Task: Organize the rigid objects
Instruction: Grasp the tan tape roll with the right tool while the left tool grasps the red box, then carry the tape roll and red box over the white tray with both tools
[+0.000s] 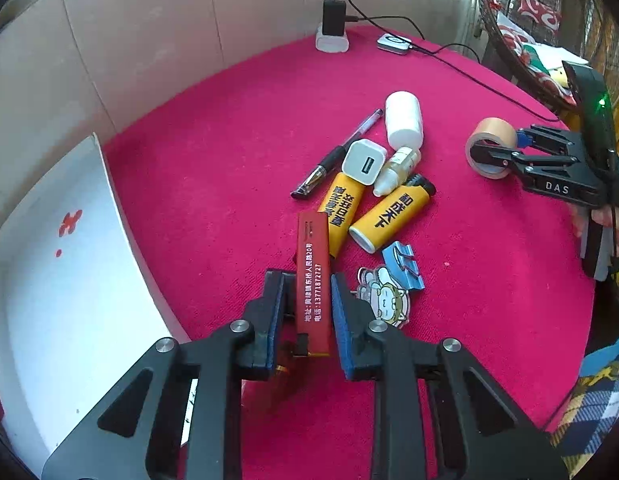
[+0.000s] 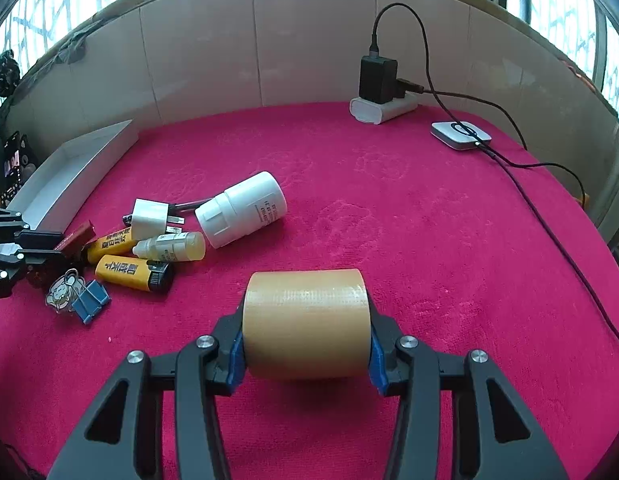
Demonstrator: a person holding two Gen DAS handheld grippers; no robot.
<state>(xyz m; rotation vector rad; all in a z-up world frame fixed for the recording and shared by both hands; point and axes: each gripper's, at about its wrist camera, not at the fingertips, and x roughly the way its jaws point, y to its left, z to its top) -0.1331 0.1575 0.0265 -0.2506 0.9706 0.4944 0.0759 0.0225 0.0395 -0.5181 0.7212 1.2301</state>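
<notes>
My left gripper [image 1: 307,284] has its jaws around a red lighter [image 1: 313,280] on the red cloth; a narrow gap shows on the left side. My right gripper [image 2: 307,328] is shut on a tan tape roll [image 2: 307,320], also seen from the left wrist view [image 1: 491,148]. A pile lies on the cloth: two yellow lighters [image 1: 389,216], a white charger cube [image 1: 363,161], a white bottle [image 1: 404,120], a small dropper bottle [image 1: 397,168], a black pen [image 1: 337,152], a blue binder clip [image 1: 403,264] and a cartoon keychain [image 1: 383,300].
A white box [image 1: 61,280] stands at the left edge of the cloth. A power strip with a black adapter [image 2: 379,92] and a small white device [image 2: 461,134] with cables sit at the back by the wall.
</notes>
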